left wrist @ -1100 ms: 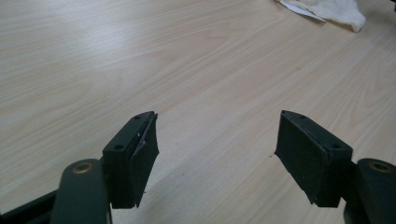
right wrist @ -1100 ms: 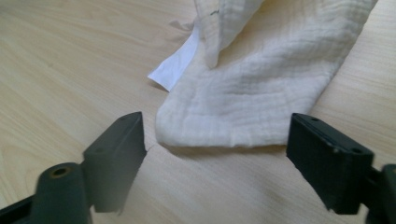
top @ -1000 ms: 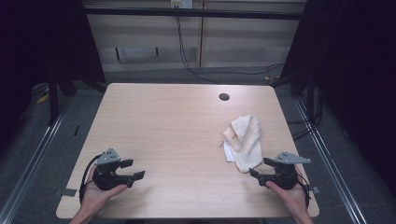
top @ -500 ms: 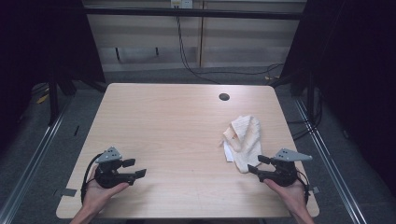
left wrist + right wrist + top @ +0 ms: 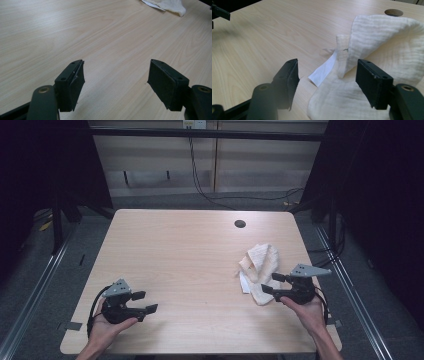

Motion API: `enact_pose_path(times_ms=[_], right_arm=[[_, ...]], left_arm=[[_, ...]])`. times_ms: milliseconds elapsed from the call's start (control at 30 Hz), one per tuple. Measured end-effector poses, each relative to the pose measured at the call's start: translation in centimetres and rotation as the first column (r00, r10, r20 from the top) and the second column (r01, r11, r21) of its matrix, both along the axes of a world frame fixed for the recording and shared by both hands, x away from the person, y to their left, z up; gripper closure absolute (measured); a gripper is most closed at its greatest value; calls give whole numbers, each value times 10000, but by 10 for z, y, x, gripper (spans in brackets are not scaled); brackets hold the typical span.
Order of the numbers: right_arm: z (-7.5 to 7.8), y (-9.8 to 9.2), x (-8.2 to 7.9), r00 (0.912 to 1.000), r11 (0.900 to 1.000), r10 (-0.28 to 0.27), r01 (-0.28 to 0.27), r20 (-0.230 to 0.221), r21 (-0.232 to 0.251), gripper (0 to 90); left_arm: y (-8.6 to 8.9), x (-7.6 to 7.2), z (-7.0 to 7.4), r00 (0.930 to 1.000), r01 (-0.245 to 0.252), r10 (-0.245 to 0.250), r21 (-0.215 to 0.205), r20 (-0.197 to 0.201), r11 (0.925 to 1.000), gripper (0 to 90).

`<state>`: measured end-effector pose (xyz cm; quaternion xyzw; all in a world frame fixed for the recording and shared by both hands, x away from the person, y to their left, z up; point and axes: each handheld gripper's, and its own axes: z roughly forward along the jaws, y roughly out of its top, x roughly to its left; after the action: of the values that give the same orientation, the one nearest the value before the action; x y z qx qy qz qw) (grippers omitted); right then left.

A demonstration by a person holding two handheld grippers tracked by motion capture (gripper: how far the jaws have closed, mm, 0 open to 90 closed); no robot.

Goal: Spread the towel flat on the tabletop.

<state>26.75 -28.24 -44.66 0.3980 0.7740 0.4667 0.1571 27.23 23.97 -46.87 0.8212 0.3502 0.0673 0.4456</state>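
Right claw (image 5: pixel 272 284) sits higher than it did a second ago, lifted off the desk (image 5: pixel 190 250) at the near end of the cloth (image 5: pixel 260 270), its jaws narrowed and then just now opening again, spread apart with nothing pinched between them. Left claw (image 5: pixel 145 302) has kept its place near the front left corner, released, jaws wide over bare wood. The cloth itself lies where it lay before, a crumpled cream piece on the right half of the desk, well apart from the left claw. From the right gripper view the cloth (image 5: pixel 382 50) shows its weave and a fold rising between the two black jaws, with a white label (image 5: pixel 323 70) sticking out flat onto the wood on one side; none of that detail reads from above. The left gripper view catches the cloth's edge (image 5: pixel 170 4) far off at the top. A round cable hole (image 5: pixel 240 224) is cut near the desk's far edge. Behind the pale wood desk stand wall panels with black cables (image 5: pixel 200 175) hanging down, and grey floor (image 5: pixel 45 270) with metal rails runs along both sides.
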Motion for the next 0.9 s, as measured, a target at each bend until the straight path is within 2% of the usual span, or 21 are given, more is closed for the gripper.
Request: enact_pose_path(times_ms=[133,300,467,533,667,733,900], right_arm=[[5,-1,13,9998,9999,-121,120,-144,-72,336],[7,-3,30,9995,9994,-286,283,-134,-219,333],[7,-5,49,9971,9979,-515,493,-564,-412,245],[6,-4,56,9965,9966,-556,516,-632,-640,226],[1,-4,72,9938,9950,-698,632,-870,-769,189],[-3,-5,79,9924,9947,-801,736,-933,-713,192],[-14,-2,90,9892,9913,-910,789,-1151,-1051,208]], left_arm=[[0,1,0,9999,-114,113,101,63,9999,286],[-1,2,0,10000,-6,5,69,97,10000,285],[0,4,1,9999,-46,46,2,119,10000,285],[-1,6,1,9999,-35,36,-61,121,10000,285],[-3,8,1,9999,-26,26,-43,153,10000,286],[-2,8,1,9999,-3,4,-42,169,10000,286],[-2,9,2,9998,-13,14,-51,215,10000,286]])
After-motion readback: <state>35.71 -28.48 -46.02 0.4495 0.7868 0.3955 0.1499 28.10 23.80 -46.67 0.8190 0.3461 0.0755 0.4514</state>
